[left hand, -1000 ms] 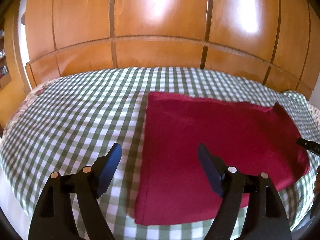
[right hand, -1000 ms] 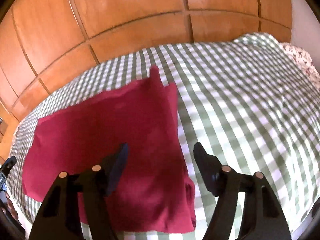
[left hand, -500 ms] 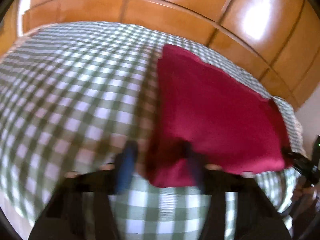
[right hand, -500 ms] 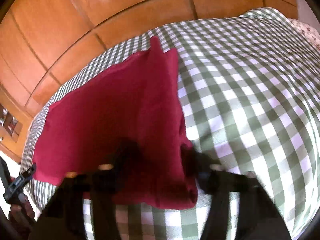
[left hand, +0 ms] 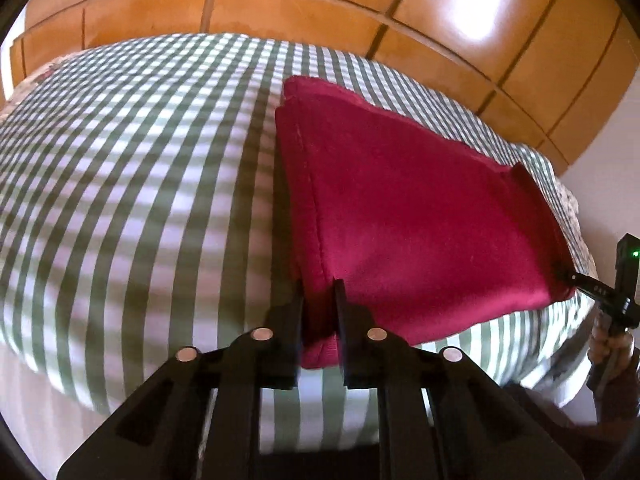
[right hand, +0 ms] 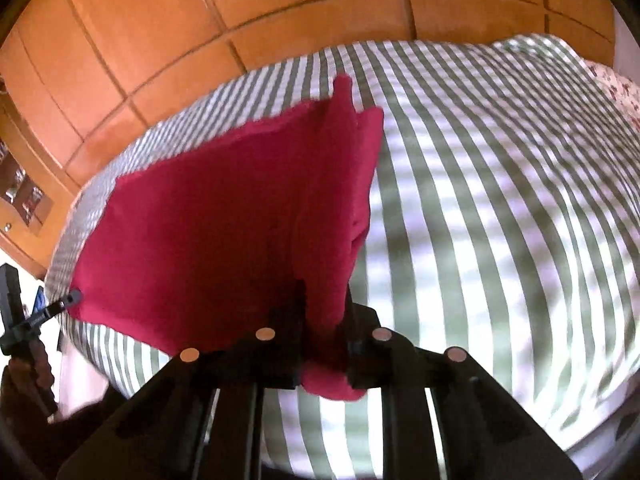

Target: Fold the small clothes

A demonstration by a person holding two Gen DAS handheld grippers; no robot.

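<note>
Left wrist view gives us the red cloth (left hand: 408, 220), a folded garment lying on the bed (left hand: 132, 184) under a green-and-white checked cover, its near edge close to the edge of the mattress. We see our left claw (left hand: 319, 300) at the cloth's near left corner, its jaws closing with the fabric pinched between them and a fold of red bulging out below the fingers. At the far right of this view our right claw (left hand: 576, 278) meets the cloth's near right corner, with part of the hand (left hand: 612, 344) that carries it showing beneath.

From the right wrist view we see the same cloth (right hand: 224, 216) from the other side: the right claw (right hand: 326, 300) is closing on its near right corner, red fabric gathered between the jaws and hanging below them. At the left edge of this view the left claw's tip (right hand: 74, 296) touches the opposite near corner.

Behind the bed we see a wall of orange-brown wooden panels (left hand: 304, 12), glossy with light reflections.
</note>
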